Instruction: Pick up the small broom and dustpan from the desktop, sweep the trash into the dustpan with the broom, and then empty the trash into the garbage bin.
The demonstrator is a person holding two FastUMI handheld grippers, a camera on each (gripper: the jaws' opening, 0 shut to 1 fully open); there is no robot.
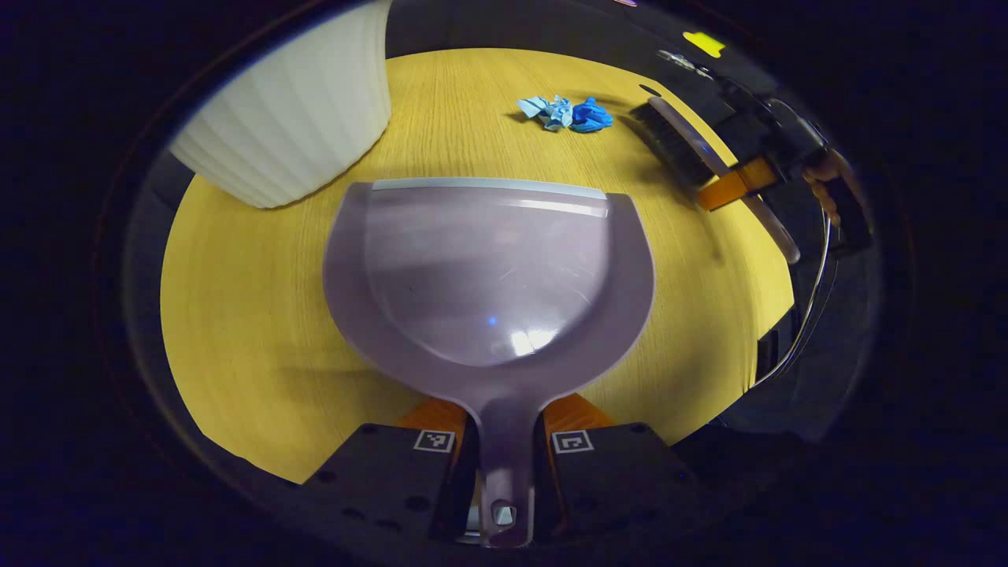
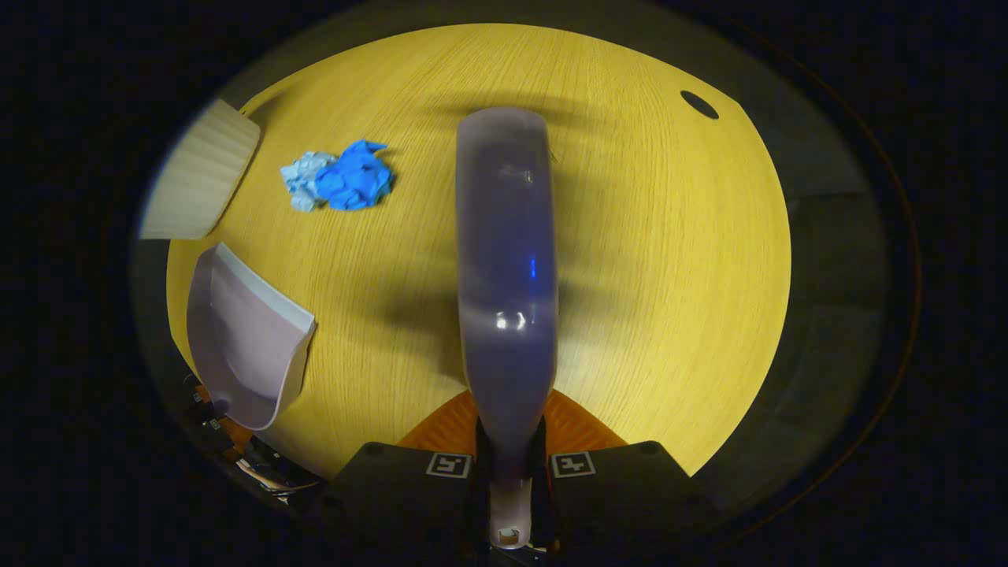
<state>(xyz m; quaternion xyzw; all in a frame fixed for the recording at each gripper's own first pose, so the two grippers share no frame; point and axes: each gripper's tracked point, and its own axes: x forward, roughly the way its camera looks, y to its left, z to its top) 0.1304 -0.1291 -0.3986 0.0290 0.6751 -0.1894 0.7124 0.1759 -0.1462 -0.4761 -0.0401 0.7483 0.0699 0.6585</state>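
Left gripper (image 1: 504,453) fingers clenched on dustpan (image 1: 488,276) handle, pan over bench (image 1: 236,315). Right gripper (image 2: 510,465) fingers clamped on broom (image 2: 505,260) handle. Blue trash (image 2: 340,179) on bench between broom and white bin (image 1: 287,110).

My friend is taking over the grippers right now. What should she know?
Left gripper: shut on the handle of the pale lilac plastic dustpan, which sits empty over the yellow wooden desktop.
Right gripper: shut on the lilac-backed small broom.
Crumpled blue paper trash lies ahead on the desktop, beside the white ribbed garbage bin.
Done: both tools picked up.
Left: sweep the trash into the dustpan, then empty it into the bin.
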